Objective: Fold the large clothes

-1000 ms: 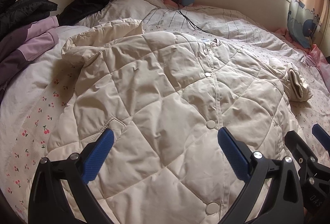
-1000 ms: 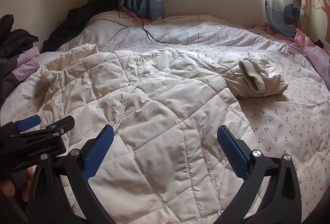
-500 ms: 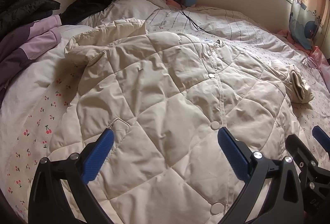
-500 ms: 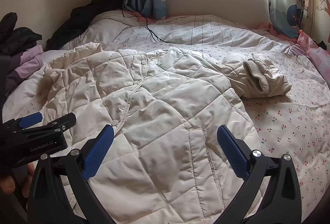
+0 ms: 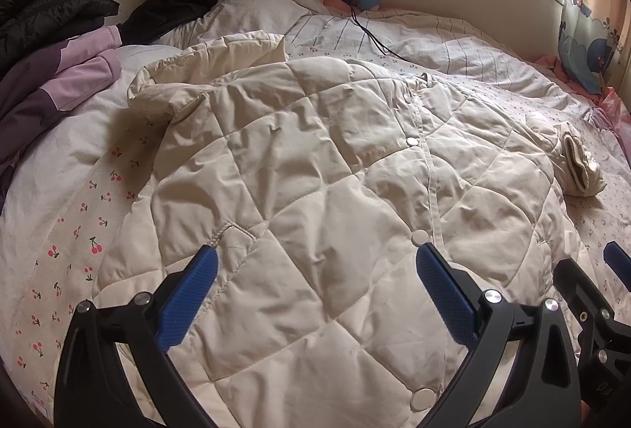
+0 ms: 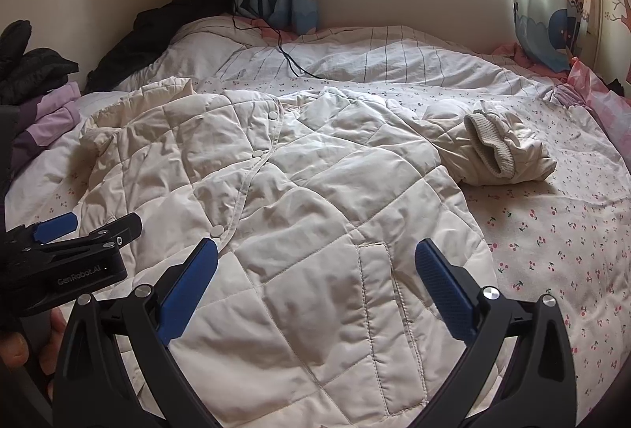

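Folding starts best at the near hem: both grippers, left (image 5: 315, 290) and right (image 6: 315, 288), fingers wide, hover over the coat (image 5: 315, 172).

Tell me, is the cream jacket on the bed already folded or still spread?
Spread, front snapped shut: the cream jacket lies flat across the bed, only its sleeve bunched.

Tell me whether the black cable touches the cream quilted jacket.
Apart. The right wrist view shows the black cable ending on the striped duvet, with floral sheet showing between it and the cream quilted jacket.
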A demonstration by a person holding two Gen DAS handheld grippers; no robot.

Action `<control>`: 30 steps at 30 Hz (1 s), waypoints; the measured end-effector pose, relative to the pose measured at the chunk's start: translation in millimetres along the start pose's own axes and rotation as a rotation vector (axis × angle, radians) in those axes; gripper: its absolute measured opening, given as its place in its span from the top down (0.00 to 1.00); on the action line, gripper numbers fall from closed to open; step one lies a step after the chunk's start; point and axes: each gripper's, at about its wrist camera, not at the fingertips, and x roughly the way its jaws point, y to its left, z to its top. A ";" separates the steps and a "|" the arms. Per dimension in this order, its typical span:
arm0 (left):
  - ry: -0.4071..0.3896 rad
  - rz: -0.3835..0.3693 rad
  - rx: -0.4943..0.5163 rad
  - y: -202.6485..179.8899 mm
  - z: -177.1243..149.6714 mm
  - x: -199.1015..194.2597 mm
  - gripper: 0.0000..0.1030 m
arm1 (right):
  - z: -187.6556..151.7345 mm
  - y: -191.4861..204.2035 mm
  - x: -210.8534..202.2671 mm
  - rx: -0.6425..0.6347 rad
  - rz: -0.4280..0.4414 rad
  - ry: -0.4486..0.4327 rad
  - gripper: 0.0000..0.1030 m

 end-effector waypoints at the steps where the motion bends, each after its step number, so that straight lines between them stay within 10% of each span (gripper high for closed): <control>1: 0.000 0.000 -0.001 0.2 -0.3 0.1 0.06 | -0.1 -0.1 0.1 0.000 0.001 0.001 0.06; 30: 0.016 -0.013 -0.019 4.4 5.6 5.7 0.06 | 12.1 -33.4 8.3 0.016 0.004 0.013 0.06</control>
